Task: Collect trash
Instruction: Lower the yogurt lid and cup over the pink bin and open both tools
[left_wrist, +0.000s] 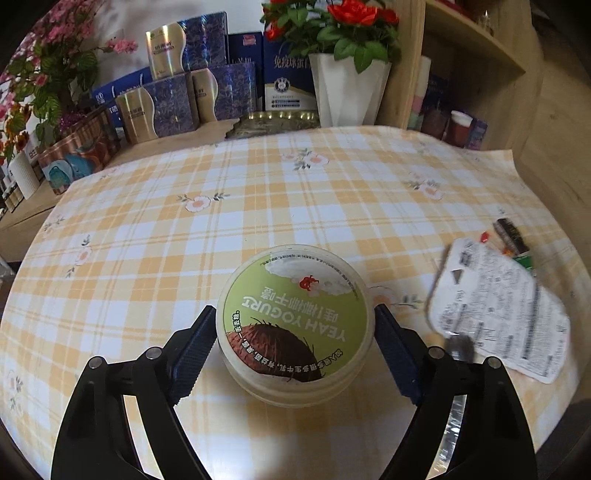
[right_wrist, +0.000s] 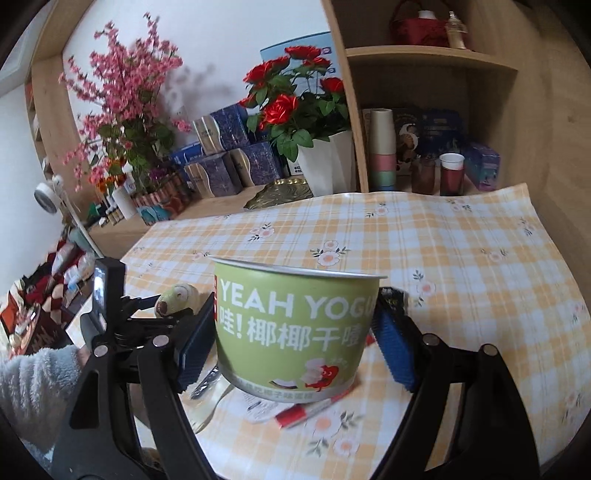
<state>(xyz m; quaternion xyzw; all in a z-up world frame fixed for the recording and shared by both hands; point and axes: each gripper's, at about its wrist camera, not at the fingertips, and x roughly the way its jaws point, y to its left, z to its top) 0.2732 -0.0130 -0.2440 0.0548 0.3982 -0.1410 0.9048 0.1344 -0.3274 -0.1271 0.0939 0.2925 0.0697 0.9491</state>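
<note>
In the left wrist view my left gripper (left_wrist: 293, 317) has its blue pads against both sides of a round cream yogurt lid (left_wrist: 295, 317) with a green label and a coconut picture, just above the checked tablecloth (left_wrist: 295, 192). My right gripper (right_wrist: 297, 314) is shut on a green yogurt cup (right_wrist: 295, 325), held upright above the table. The same lid (right_wrist: 177, 297) shows small at the left of the right wrist view. A white printed seal (left_wrist: 498, 306) and dark wrapper scraps (left_wrist: 511, 236) lie at the right.
Under the cup lie a white wrapper (right_wrist: 258, 406), a red stick-like wrapper (right_wrist: 310, 410) and a clear plastic spoon (right_wrist: 210, 402). A white vase of red roses (left_wrist: 347, 88), blue boxes (left_wrist: 173, 107) and a wooden shelf (right_wrist: 424, 55) stand behind. A fleecy sleeve (right_wrist: 33, 384) is lower left.
</note>
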